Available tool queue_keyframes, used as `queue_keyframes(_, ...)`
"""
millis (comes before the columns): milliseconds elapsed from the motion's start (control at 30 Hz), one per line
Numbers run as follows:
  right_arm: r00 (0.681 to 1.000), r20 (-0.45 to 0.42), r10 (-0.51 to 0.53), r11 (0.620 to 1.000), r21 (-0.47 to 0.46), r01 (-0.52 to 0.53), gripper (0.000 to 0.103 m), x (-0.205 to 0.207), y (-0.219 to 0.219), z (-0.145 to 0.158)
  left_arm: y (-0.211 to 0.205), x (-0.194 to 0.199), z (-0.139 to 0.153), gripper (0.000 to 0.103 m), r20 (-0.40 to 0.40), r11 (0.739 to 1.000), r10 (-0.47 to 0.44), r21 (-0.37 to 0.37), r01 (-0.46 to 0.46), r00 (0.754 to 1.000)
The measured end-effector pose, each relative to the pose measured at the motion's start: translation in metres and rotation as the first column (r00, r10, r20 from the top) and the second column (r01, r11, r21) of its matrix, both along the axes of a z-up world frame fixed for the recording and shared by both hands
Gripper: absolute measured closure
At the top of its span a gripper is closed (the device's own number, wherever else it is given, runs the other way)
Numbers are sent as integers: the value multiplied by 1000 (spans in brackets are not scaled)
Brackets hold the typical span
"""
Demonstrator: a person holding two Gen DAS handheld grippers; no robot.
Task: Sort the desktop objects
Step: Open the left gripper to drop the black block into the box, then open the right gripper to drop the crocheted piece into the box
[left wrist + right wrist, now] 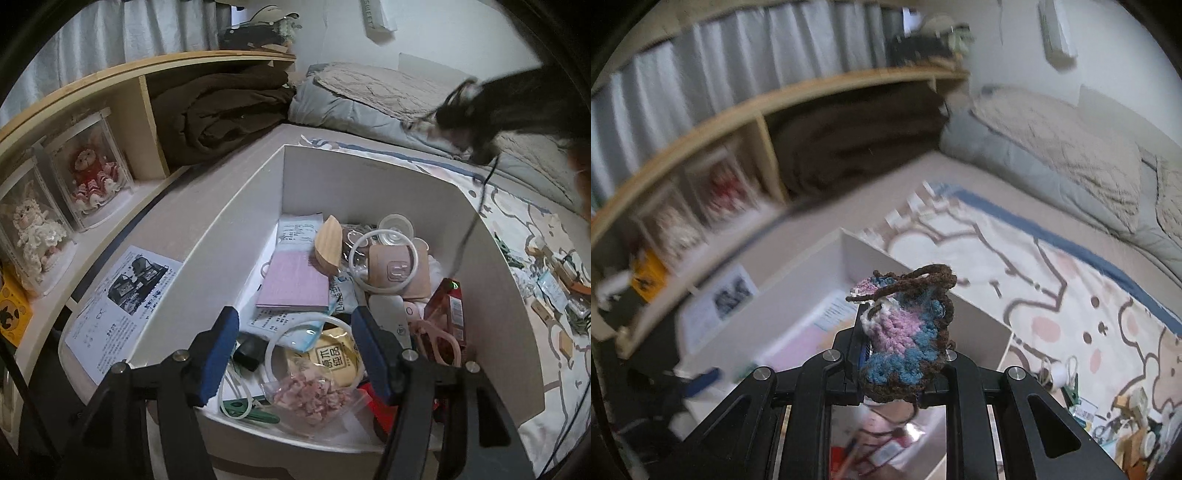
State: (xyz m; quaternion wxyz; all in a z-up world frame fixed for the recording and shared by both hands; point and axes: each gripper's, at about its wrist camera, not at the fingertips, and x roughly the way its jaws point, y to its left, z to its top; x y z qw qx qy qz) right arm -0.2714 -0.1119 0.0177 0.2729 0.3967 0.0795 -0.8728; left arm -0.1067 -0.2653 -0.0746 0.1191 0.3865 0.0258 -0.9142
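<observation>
A white box [243, 206] on the bed holds several small things: a pink notebook [293, 278], a wooden piece [328, 245], white rings [384, 258], a snack bag [338, 360] and a red carton [445, 314]. My left gripper [295, 350] is open and empty just above the box's near end. My right gripper [901, 354] is shut on a crocheted piece [905, 332] of pink, blue and brown yarn, held above the box [798, 291]. In the left wrist view the crocheted piece [498, 110] shows dark and blurred at the upper right.
A wooden shelf [122, 122] with boxed dolls [92, 173] and a brown blanket [229, 110] stands to the left. A printed sheet [122, 302] lies beside the box. A patterned mat [1052, 295] to the right carries several loose small items [1126, 417]. Pillows [1071, 147] lie at the back.
</observation>
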Motion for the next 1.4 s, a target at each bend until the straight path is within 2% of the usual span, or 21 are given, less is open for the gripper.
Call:
queue_keyframes(133,998,60,-26,996,82,21,84,-20,-1,-29,4,-2,-2,40,8,1000,-19,-16,20,1000)
queue_keyframes(400,981,180,-72,985,168,41,84,-45,4,-75,2,-2,-4,40,3,999,-25,-21,25,1000)
queue_keyframes(633,975,203,-86,972,230,38,84,-45,4,-95,-1,-4,-3,39,9,1000,-14,-11,14,1000)
queue_keyframes(667,975,206,-87,972,233,37,81,-45,4,-96,-2,-4,-3,37,9,1000,-13,-4,13,1000)
queue_keyframes(733,975,210,-76,974,224,28,65,-42,4,-96,-2,-4,-2,32,7,1000,-13,10,13,1000)
queue_keyframes(767,976,206,-72,975,220,26,38,-41,4,-94,-2,-5,-1,29,5,1000,-12,13,12,1000)
queue_keyframes(800,978,197,-69,976,216,26,16,-39,4,-92,-2,-5,-1,27,5,1000,-11,14,11,1000)
queue_keyframes(833,980,186,-68,977,211,27,12,-37,4,-90,-1,-5,-1,26,4,1000,-9,15,9,1000)
queue_keyframes(1067,983,178,-45,994,105,26,12,-28,12,-71,5,-6,-2,25,18,1000,-17,7,17,1000)
queue_keyframes(1133,986,163,-38,997,69,27,12,-23,15,-65,6,-5,-1,20,18,1000,-20,8,20,1000)
queue_keyframes(1200,990,138,-23,1000,22,20,12,-17,20,-57,8,-4,1,11,9,1000,-18,6,18,1000)
queue_keyframes(1400,994,112,-18,998,-63,25,12,-6,35,-47,13,-4,6,8,-6,1000,-21,7,21,1000)
